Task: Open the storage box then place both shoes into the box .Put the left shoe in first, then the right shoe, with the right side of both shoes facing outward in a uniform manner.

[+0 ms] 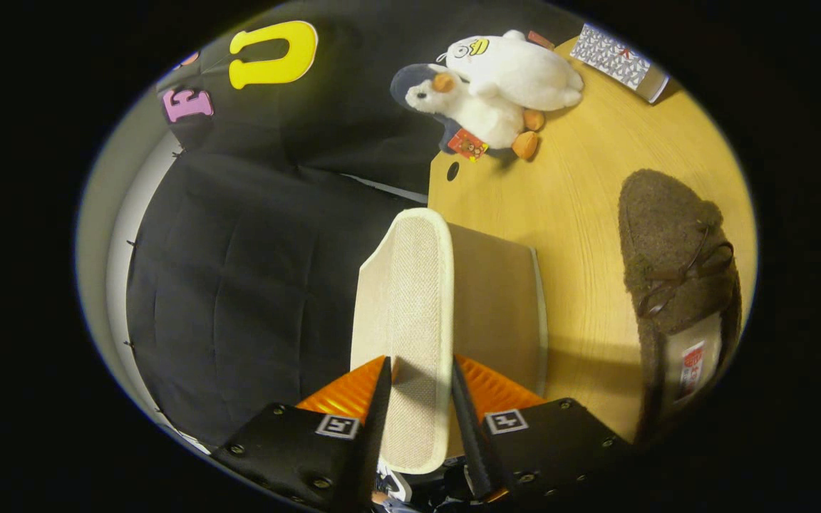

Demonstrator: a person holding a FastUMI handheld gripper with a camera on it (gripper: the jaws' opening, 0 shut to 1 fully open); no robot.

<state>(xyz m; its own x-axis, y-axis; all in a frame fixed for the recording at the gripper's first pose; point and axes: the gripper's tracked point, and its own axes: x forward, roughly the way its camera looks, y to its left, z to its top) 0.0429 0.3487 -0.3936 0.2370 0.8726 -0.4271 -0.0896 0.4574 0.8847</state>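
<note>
A shoe is held sole-up between my fingers, its pale woven sole facing the camera and its toe pointing away from me. My gripper is shut on it near the heel, one finger on each side. Right behind the shoe stands a tan panel with a light rim, which looks like part of the storage box; whether it is open I cannot tell. The second shoe, a brown fuzzy moccasin with a bow lace, lies on the wooden table off to the side of the fingers, apart from them.
Two plush toys, white with orange feet, lie at the far end of the table. A patterned carton sits near the far corner. On the other side of the shoe, black cloth hangs past the table's edge.
</note>
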